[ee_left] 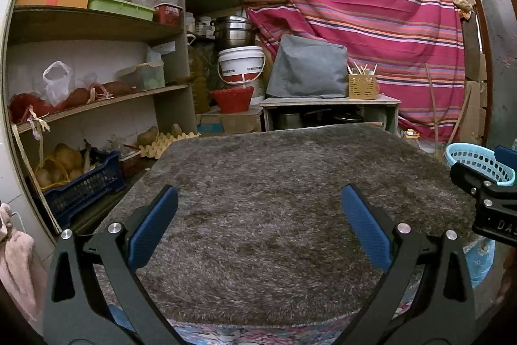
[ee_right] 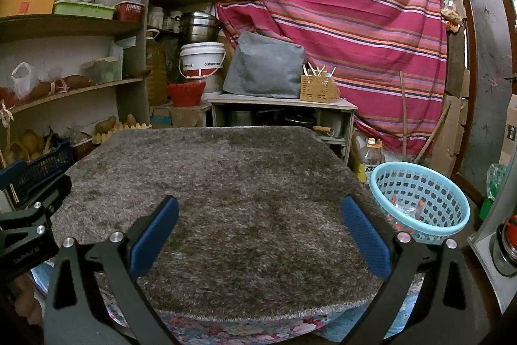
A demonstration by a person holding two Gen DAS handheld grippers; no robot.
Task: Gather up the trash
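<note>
Standing over the scene, an onlooker finds the striped curtain point(ee_right: 339, 21) filling the back of the room, with wooden shelves point(ee_left: 97, 21) of food and boxes to the left. Nearer, a table carries a grey shaggy rug point(ee_right: 219, 199) over a flowered cloth point(ee_right: 252, 325); no loose item shows on the rug in either view.

Beside the table's right edge sits a light-blue basket point(ee_right: 420, 199). Inside it lies crumpled clear wrapping with red-orange bits point(ee_right: 404, 212), judged to be the trash already gathered. No further trash is visible.

Both tools hover above the near edge of the rug. The left gripper point(ee_left: 258, 228) has its jaws wide apart and holds nothing; the right gripper point(ee_right: 258, 228) likewise stands spread and unloaded.

Risks, as judged:
- The deep pile could hide small scraps, so a piece may be missed.
- A low pinch could snag rug fibres and drag the rug over the cloth.
- The basket is light and sits at the table edge; a knock from the right gripper could tip it.

Writing: the white bucket point(ee_right: 202, 60) bears a band of print too small to read. The left gripper's body, seen from the right view, carries small lettering, not legible with confidence.
</note>
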